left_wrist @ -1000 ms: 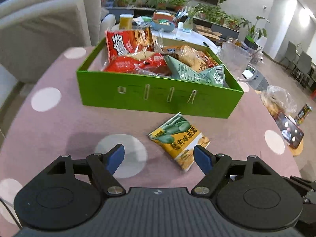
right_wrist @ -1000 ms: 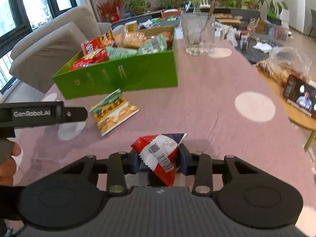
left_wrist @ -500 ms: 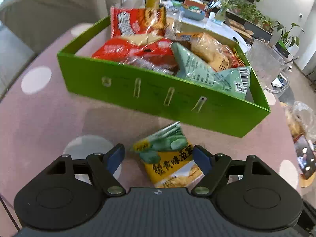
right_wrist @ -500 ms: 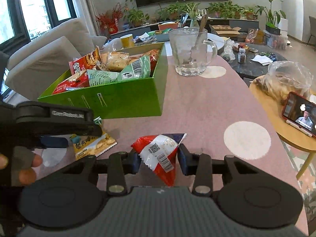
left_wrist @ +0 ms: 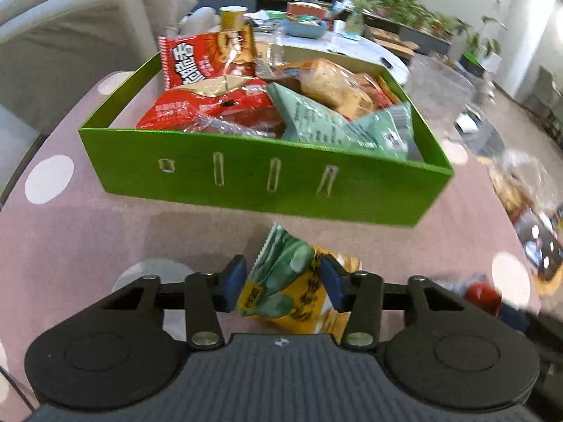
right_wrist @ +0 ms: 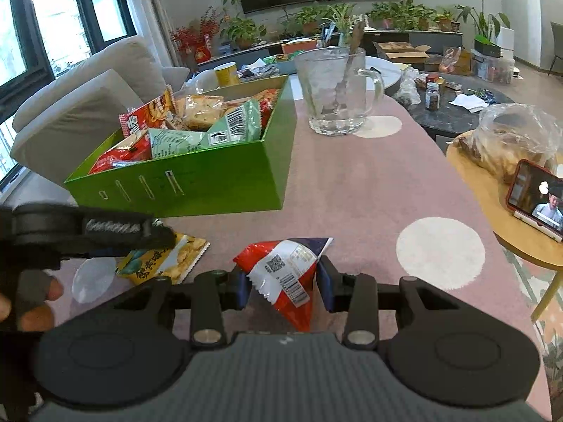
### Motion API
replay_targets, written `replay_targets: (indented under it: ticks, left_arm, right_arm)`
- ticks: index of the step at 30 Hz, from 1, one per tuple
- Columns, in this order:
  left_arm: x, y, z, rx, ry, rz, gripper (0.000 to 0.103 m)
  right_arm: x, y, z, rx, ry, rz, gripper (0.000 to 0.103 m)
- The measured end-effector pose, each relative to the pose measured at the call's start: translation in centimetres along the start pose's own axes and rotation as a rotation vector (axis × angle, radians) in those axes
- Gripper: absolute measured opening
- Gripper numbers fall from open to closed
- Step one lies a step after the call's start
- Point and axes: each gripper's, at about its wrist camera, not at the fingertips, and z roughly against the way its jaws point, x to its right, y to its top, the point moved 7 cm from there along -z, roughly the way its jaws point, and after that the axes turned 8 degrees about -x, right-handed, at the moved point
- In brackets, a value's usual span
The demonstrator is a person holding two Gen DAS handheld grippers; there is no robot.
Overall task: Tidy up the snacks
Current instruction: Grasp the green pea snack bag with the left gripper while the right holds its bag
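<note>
Left tool [left_wrist: 281, 283] closing on yellow-green packet [left_wrist: 286, 290], right tool [right_wrist: 283, 283] gripping red-white packet [right_wrist: 286, 274] — green box [left_wrist: 267, 190] brims with snacks.

A glass mug [right_wrist: 337, 93] stands near a propped phone [right_wrist: 535, 195].

The box [left_wrist: 267, 183] sits on the table [left_wrist: 70, 232] — packets inside, one packet [left_wrist: 292, 281] before it.

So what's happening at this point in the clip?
A person is tidying snack packets into the green box, already well filled, on the pink table. The left gripper is closing on a yellow and green packet lying just in front of the box. The right gripper holds a red and white packet, not yet boxed.
</note>
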Motion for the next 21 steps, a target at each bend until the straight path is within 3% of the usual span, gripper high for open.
replay_targets:
  ticks: [6,8,10,12,14,17,21]
  left_arm:
    - [0.0,-3.0,1.9,-0.054,-0.067,-0.135,0.039]
    - [0.1,-3.5,2.7,-0.025,-0.066,-0.198,0.045]
    - [0.8,-3.2,3.3,0.043,-0.030,-0.293,0.066]
    - [1.6,-2.6,3.4,0.118,0.010,-0.399,0.075]
    - [2.7,-2.1,3.1,0.158,0.029,-0.538,0.076]
    - [4.2,-1.9,1.9,0.141,-0.009,-0.726,0.079]
    - [4.8,-1.9,1.1,0.116,-0.046,-0.837,0.079]
  right_arm:
    - [0.3,-0.2,0.7,0.005,-0.008,-0.006,0.064]
    - [0.4,-0.2,0.7,0.003,-0.011,-0.011,0.064]
    - [0.3,-0.2,0.6,-0.001,-0.010,-0.017,0.064]
    - [0.1,-0.3,0.7,-0.005,-0.005,-0.016,0.064]
    - [-0.1,-0.4,0.9,-0.006,0.000,-0.009,0.064]
    - [-0.2,-0.4,1.1,-0.004,-0.001,-0.008,0.064]
    - [0.1,-0.3,1.0,-0.004,-0.006,-0.015,0.064]
